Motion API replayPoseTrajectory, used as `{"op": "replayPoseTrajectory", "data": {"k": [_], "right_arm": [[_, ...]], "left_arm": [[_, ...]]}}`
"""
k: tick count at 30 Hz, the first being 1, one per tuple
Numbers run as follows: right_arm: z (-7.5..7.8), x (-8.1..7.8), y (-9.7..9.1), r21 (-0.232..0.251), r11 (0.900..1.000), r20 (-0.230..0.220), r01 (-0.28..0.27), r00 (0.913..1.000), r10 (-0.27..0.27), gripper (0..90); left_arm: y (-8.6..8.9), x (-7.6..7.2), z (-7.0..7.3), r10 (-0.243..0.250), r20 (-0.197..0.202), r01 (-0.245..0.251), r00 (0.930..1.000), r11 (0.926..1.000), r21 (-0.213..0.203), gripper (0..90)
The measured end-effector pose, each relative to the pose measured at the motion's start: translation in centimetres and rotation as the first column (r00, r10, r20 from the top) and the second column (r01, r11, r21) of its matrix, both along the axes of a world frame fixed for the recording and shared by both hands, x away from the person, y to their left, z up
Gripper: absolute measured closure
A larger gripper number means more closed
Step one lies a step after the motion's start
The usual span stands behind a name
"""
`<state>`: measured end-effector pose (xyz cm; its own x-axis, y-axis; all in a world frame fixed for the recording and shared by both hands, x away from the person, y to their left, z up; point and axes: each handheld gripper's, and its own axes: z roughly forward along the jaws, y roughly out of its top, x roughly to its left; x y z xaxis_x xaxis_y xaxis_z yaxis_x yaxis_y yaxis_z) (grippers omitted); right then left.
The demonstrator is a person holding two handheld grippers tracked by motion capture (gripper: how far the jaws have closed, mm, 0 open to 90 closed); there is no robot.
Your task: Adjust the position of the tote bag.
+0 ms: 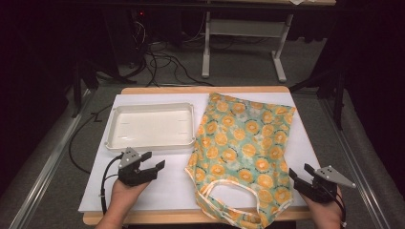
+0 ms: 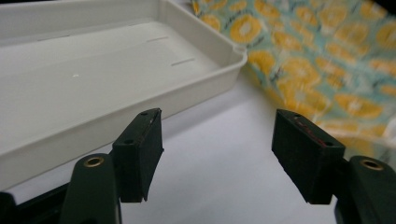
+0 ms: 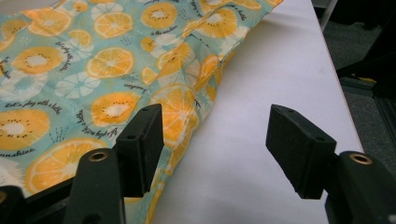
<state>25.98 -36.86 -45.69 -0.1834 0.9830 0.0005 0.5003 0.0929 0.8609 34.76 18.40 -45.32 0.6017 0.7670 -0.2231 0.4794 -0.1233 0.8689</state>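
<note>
A teal garment printed with orange slices (image 1: 243, 152) lies flat on the right half of the white table top (image 1: 167, 183), its white-trimmed neck opening toward the near edge. My left gripper (image 1: 154, 161) hovers open just in front of a white tray (image 1: 150, 126), with nothing between its jaws. In the left gripper view the tray (image 2: 84, 88) sits ahead to the left and the garment (image 2: 322, 56) to the right. My right gripper (image 1: 300, 174) stands open at the garment's near right edge; in the right gripper view the garment (image 3: 93, 79) lies under its left jaw.
The shallow white tray is empty. The table's wooden edge (image 1: 191, 217) runs close to both hands. Beyond the table a dark floor holds cables (image 1: 162, 62) and a grey metal frame (image 1: 243, 43).
</note>
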Motion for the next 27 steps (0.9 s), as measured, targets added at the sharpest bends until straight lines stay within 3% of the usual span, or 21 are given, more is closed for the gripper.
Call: {"op": "replayPoseTrajectory", "data": {"k": [4, 7, 19, 22, 25, 27], "right_arm": [[-0.1, 0.0, 0.0, -0.001, 1.0, -0.005, 0.008, 1.0, -0.008, 37.3], [0.0, -0.1, 0.0, -0.001, 0.9999, -0.007, 0.016, 0.9998, -0.016, 36.6], [0.1, -0.3, -0.2, 0.006, 0.9996, -0.006, 0.027, 0.9996, -0.027, 36.1], [0.1, -0.3, -0.1, 0.004, 0.9996, -0.006, 0.027, 0.9996, -0.027, 36.1], [0.1, -0.3, 0.0, -0.001, 0.9998, -0.005, 0.02, 0.9998, -0.02, 36.1], [0.1, -0.3, 0.0, 0.001, 0.9998, -0.007, 0.021, 0.9998, -0.021, 36.1]], "left_arm": [[-0.1, 0.1, -0.1, -0.022, -0.023, 0.022, 0.9995, 0.9997, -0.009, 35.1], [-0.2, 0.0, -0.1, -0.024, -0.016, 0.024, 0.9996, 0.9996, -0.012, 35.8], [-2.3, -0.8, -0.1, -0.094, 0.018, 0.093, 0.9954, 0.9934, 0.067, 36.2], [-3.6, -1.5, 0.1, -0.146, 0.05, 0.141, 0.988, 0.9855, 0.095, 36.1], [-5.4, -2.6, 0.5, -0.205, 0.063, 0.199, 0.9767, 0.9757, 0.092, 35.9], [-7.0, -3.6, 0.8, -0.257, 0.078, 0.249, 0.9633, 0.9629, 0.105, 36.2]]}}
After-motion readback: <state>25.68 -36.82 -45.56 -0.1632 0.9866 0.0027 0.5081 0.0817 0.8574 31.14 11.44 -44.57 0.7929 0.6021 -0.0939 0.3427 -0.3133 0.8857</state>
